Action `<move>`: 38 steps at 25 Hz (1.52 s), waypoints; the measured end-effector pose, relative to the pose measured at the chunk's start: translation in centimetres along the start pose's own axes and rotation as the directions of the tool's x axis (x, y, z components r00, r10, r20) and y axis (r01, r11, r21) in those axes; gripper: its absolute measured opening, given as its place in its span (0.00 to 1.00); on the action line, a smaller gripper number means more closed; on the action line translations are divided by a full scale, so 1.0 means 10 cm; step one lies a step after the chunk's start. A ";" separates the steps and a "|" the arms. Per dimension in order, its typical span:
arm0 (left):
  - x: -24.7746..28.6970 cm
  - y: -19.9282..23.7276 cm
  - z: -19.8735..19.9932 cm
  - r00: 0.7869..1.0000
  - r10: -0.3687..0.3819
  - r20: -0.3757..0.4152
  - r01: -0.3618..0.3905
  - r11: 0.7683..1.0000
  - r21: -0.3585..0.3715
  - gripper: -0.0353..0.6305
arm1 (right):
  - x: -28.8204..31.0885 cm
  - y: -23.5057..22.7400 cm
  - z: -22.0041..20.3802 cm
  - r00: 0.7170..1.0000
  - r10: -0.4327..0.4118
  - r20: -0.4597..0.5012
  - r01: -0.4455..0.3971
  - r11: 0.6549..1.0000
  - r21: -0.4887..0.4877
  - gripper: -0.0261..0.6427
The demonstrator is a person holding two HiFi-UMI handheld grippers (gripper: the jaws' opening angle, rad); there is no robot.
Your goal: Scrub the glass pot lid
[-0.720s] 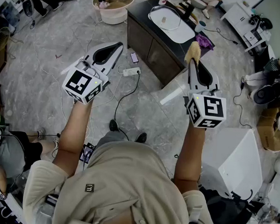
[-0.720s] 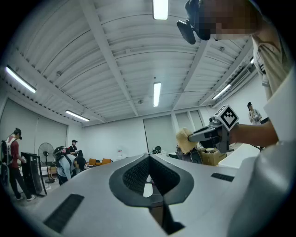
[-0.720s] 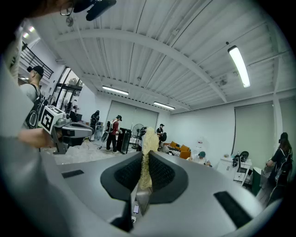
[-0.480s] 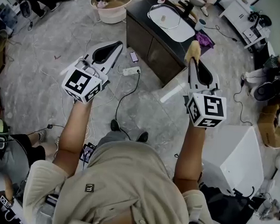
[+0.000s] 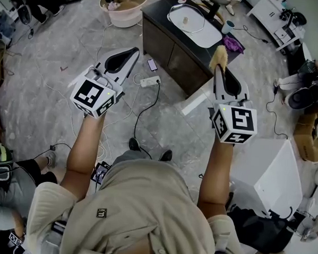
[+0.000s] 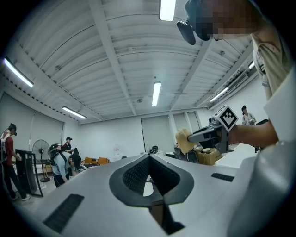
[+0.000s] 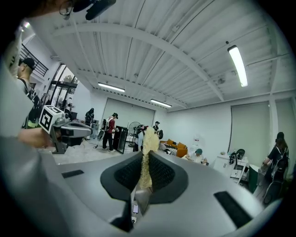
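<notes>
My right gripper is shut on a yellow sponge that sticks out past its tips; in the right gripper view the sponge stands upright between the jaws. The left gripper is shut with nothing in it, its jaws meeting at the tip. Both are held up at chest height, well short of the white sink basin in the dark cabinet ahead. A round clear rim, possibly the glass pot lid, lies in the basin; it is too small to be sure.
On the floor before the cabinet lie a white power strip with a black cable and a phone. A round tub stands at the back left, a white box at the right. Several people stand about.
The cabinet and tub have slid slightly up and left in the head view as the person shifts. Both grippers keep their pose and grip.
</notes>
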State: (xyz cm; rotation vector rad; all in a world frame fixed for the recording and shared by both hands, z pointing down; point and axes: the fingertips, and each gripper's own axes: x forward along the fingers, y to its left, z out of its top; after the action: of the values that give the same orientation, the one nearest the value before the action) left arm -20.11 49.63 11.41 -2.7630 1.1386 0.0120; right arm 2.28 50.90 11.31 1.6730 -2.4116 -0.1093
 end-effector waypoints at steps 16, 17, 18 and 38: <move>0.21 0.58 -0.40 0.999 -0.035 0.001 0.035 0.997 -0.067 0.08 | 0.60 0.06 -0.05 0.999 -0.043 0.011 0.042 0.996 0.078 0.10; 0.26 0.62 -0.43 1.000 -0.029 -0.005 0.029 0.997 -0.068 0.08 | 0.68 0.01 -0.06 0.999 -0.040 0.012 0.039 0.996 0.081 0.10; 0.31 0.67 -0.47 1.000 -0.021 -0.013 0.020 0.997 -0.070 0.07 | 0.77 -0.03 -0.08 0.999 -0.032 0.011 0.031 0.996 0.085 0.10; 2.00 0.98 -0.69 0.977 0.167 -0.130 -0.170 0.985 -0.011 0.08 | 2.38 -1.49 -0.40 0.980 0.187 0.063 -0.194 0.970 0.145 0.10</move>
State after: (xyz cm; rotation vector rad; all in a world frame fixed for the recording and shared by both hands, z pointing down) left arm -13.11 27.76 15.55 -2.7112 1.4108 -0.1364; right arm 8.77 23.65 15.57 1.5011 -2.6623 0.0635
